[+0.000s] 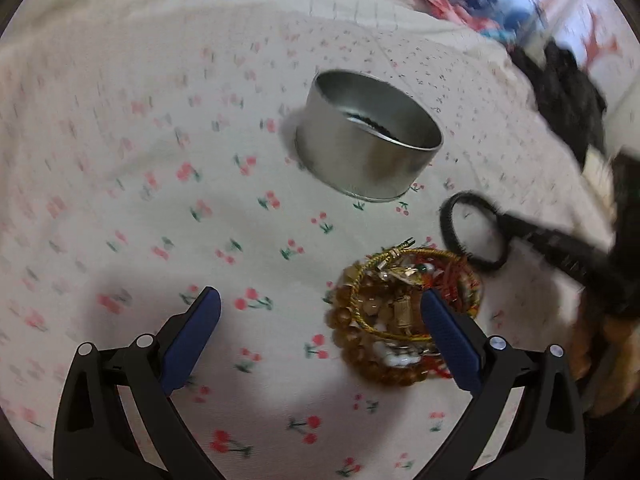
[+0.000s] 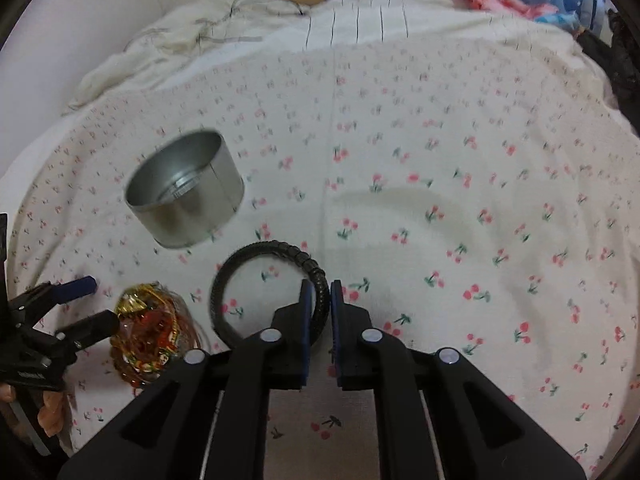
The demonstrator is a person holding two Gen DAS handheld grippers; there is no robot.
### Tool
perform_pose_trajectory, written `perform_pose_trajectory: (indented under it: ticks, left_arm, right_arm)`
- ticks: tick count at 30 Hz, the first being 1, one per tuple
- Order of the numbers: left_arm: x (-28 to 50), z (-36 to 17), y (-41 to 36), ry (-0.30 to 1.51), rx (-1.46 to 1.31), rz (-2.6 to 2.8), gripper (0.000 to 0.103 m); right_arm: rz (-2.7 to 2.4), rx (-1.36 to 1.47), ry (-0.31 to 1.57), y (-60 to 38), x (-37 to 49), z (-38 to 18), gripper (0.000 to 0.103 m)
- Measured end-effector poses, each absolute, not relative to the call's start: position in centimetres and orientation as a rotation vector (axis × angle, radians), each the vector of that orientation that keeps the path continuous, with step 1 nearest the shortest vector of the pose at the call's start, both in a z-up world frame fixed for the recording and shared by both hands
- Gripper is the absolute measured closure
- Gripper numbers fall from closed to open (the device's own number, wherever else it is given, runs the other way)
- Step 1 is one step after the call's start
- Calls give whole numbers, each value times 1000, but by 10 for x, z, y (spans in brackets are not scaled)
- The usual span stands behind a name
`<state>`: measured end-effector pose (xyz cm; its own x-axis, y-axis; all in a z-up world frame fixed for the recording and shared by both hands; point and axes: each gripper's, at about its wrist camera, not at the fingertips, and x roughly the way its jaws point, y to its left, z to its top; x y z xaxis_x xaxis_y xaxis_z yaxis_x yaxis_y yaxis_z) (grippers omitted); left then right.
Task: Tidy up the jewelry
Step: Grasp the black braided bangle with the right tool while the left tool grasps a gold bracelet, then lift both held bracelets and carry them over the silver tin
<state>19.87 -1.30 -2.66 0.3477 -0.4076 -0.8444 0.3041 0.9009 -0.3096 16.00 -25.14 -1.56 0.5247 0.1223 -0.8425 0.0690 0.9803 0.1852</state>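
Gripping the black braided bracelet (image 2: 256, 288) at its right-hand arc, the right gripper (image 2: 321, 300) has both blue pads closed against the cord; the loop hangs toward 10 o'clock from the fingertips. The round metal tin (image 2: 186, 192), open and upright on the cherry-print sheet (image 2: 440, 200), lies further along that same 10 o'clock line, so the right hand is the one placed to carry the bracelet over. The left gripper (image 1: 320, 320) stands released, jaws wide, its right pad above the pile of beaded and gold bracelets (image 1: 396, 320), which sits at 6 o'clock from the tin.

The right wrist view shows pad contact on the cord. The left wrist view alone shows the bracelet's loop apart from the pile and something dark inside the tin.
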Motion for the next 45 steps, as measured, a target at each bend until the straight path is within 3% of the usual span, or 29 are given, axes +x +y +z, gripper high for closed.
perform_pose_trajectory:
  ticks: [1, 4, 9, 11, 14, 15, 17, 18, 20, 21, 27, 29, 30, 31, 32, 33, 35, 37, 39, 45]
  left_arm:
    - [200, -28, -10, 1122, -132, -468, 6]
    - [203, -29, -3, 1117, -213, -499, 7]
    - [210, -31, 3, 1114, -293, -511, 8]
    - [213, -31, 1, 1118, -298, -515, 15]
    - [217, -35, -2, 1139, -264, -503, 55]
    - [218, -36, -3, 1150, -258, -514, 75]
    - [218, -36, -8, 1155, -244, -546, 84]
    - [216, -33, -13, 1142, -214, -550, 93]
    - [212, -25, -20, 1115, -172, -568, 101]
    - [209, -21, -21, 1102, -158, -572, 103]
    - [211, -12, -7, 1103, -227, -647, 103]
    - [213, -19, -7, 1146, -253, -658, 98]
    - [214, -23, -9, 1171, -256, -663, 77]
    - [215, -25, -11, 1180, -260, -656, 46]
    - [214, -26, -11, 1180, -266, -635, 38]
    - [213, -27, -11, 1172, -271, -631, 37]
    - [211, -32, -8, 1178, -268, -635, 38]
    - [210, -36, -10, 1200, -262, -652, 76]
    - [205, -33, -17, 1182, -177, -646, 93]
    - [196, -9, -16, 1118, -182, -711, 93]
  right_arm:
    - [31, 216, 1023, -252, 160, -17, 53]
    - [28, 232, 1008, -254, 159, -17, 38]
    - [4, 216, 1031, -255, 161, -23, 35]
    - [2, 203, 1044, -254, 164, -25, 35]
    - [-22, 174, 1044, -253, 164, -26, 46]
    - [-25, 164, 1041, -253, 164, -26, 53]
    - [-19, 164, 1032, -254, 163, -24, 68]
    - [-19, 156, 1030, -253, 163, -23, 82]
    - [-14, 151, 1024, -251, 163, -21, 89]
    - [-9, 149, 1020, -250, 163, -19, 93]
    - [-1, 179, 995, -254, 159, -13, 93]
    - [-14, 187, 990, -256, 161, -12, 93]
    - [-20, 203, 994, -259, 162, -12, 93]
    - [-15, 216, 1008, -260, 163, -15, 93]
    - [-13, 225, 1017, -261, 163, -17, 93]
    - [-13, 225, 1026, -261, 164, -19, 93]
    - [-11, 208, 1036, -258, 166, -21, 92]
    - [-12, 192, 1043, -256, 166, -23, 92]
    - [-15, 168, 1034, -253, 164, -22, 92]
    - [-9, 182, 967, -255, 158, -8, 94]
